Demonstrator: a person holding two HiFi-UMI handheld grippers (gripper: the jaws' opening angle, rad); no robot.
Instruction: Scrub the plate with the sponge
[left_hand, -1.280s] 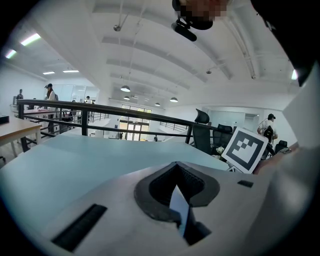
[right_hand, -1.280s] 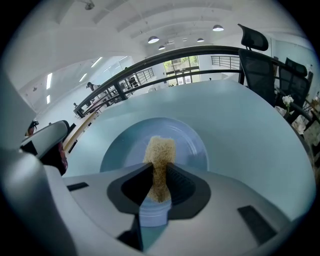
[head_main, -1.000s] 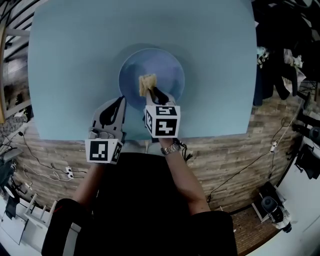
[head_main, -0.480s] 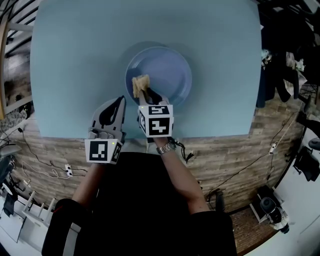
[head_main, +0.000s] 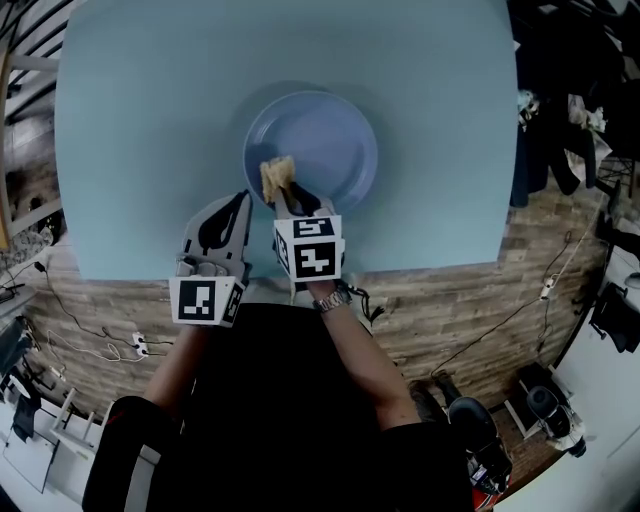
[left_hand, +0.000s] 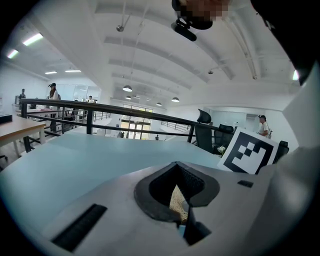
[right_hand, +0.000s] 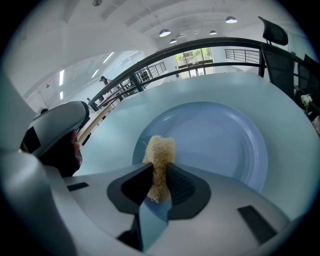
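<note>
A round blue plate (head_main: 325, 140) lies on the light blue table (head_main: 130, 120). My right gripper (head_main: 283, 186) is shut on a tan fibrous sponge (head_main: 277, 174), which rests over the plate's near-left rim. In the right gripper view the sponge (right_hand: 159, 155) stands upright between the jaws, with the plate (right_hand: 220, 137) spread out behind it. My left gripper (head_main: 242, 199) sits left of the plate near the table's front edge, jaws together and nothing held. In its own view the left gripper (left_hand: 178, 168) looks out across bare tabletop.
The table's front edge (head_main: 400, 268) runs just behind both grippers, with wood flooring and cables below. The right gripper's marker cube (left_hand: 248, 152) shows at the right of the left gripper view. A dark railing (right_hand: 200, 47) stands beyond the far edge.
My right gripper has drawn the sponge back and to the left, from the plate's left-middle to its near-left rim. The left gripper has stayed put.
</note>
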